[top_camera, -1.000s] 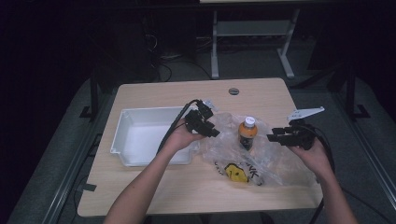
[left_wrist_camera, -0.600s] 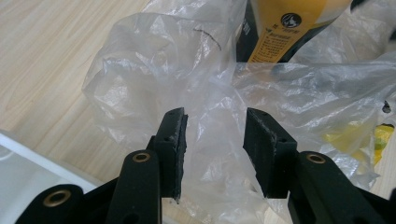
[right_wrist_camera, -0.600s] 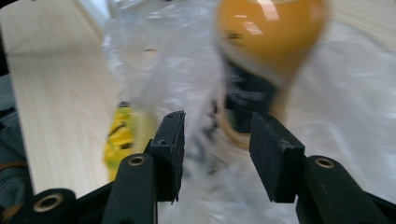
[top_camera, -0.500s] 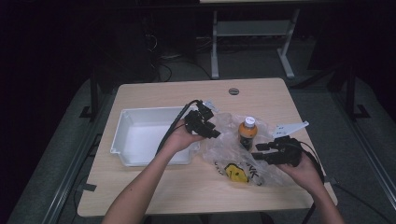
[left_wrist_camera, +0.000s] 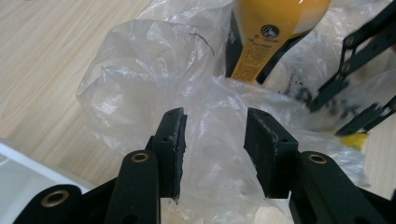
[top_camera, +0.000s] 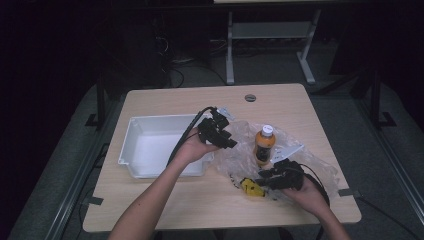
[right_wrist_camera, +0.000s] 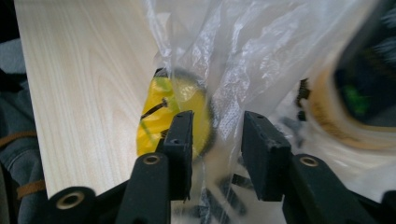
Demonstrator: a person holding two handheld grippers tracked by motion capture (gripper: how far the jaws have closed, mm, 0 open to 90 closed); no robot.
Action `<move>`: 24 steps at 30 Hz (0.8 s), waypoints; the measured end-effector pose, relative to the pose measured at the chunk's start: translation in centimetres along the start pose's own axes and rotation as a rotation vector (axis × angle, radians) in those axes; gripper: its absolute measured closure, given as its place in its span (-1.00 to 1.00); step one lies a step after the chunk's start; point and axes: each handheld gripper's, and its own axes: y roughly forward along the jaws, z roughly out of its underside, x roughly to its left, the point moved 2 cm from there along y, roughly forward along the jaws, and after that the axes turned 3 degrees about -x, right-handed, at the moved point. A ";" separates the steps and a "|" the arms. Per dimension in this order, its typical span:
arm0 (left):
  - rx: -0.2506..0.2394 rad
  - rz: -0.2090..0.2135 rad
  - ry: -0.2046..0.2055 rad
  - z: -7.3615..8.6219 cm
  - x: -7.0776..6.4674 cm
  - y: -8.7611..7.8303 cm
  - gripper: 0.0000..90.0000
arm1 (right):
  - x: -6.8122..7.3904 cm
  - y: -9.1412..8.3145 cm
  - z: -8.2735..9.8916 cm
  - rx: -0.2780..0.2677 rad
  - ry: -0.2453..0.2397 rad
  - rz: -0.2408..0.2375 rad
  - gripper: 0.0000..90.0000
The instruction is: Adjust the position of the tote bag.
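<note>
A crumpled clear plastic bag (top_camera: 300, 157) lies on the wooden table (top_camera: 280, 105). An orange bottle (top_camera: 264, 145) with a white cap stands upright in it. A yellow packet (top_camera: 250, 186) lies at the bag's near edge. My left gripper (top_camera: 220, 132) hovers over the bag's left end, jaws open, with film (left_wrist_camera: 212, 154) below the gap and the bottle (left_wrist_camera: 266, 32) beyond. My right gripper (top_camera: 265, 179) sits low at the yellow packet (right_wrist_camera: 161, 119). Its jaws (right_wrist_camera: 212, 126) have just been closing; bag film lies between them, but the pads stand apart from it.
A white tray (top_camera: 137, 145) sits at the table's left, under my left forearm. A round grommet hole (top_camera: 250, 97) is near the far edge. Desk legs and cables stand on the dark floor beyond. The table's near edge is close behind my right hand.
My right gripper has moved down and toward the near-left, from beside the bottle to the yellow packet, and its jaws have narrowed. The left gripper has stayed in place.
</note>
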 end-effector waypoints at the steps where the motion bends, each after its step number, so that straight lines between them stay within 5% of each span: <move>1: 0.000 0.000 0.000 0.0 0.0 0.0 0.28 | 0.1 0.2 0.0 0.006 -0.005 -0.002 0.46; 7: 0.008 0.012 0.030 -0.5 -0.5 -0.2 0.24 | 0.3 0.3 0.1 0.019 -0.024 0.014 0.40; 24: -0.032 0.072 0.065 -2.5 -1.9 -0.4 0.12 | -1.0 -6.6 0.9 -0.136 0.031 0.155 0.03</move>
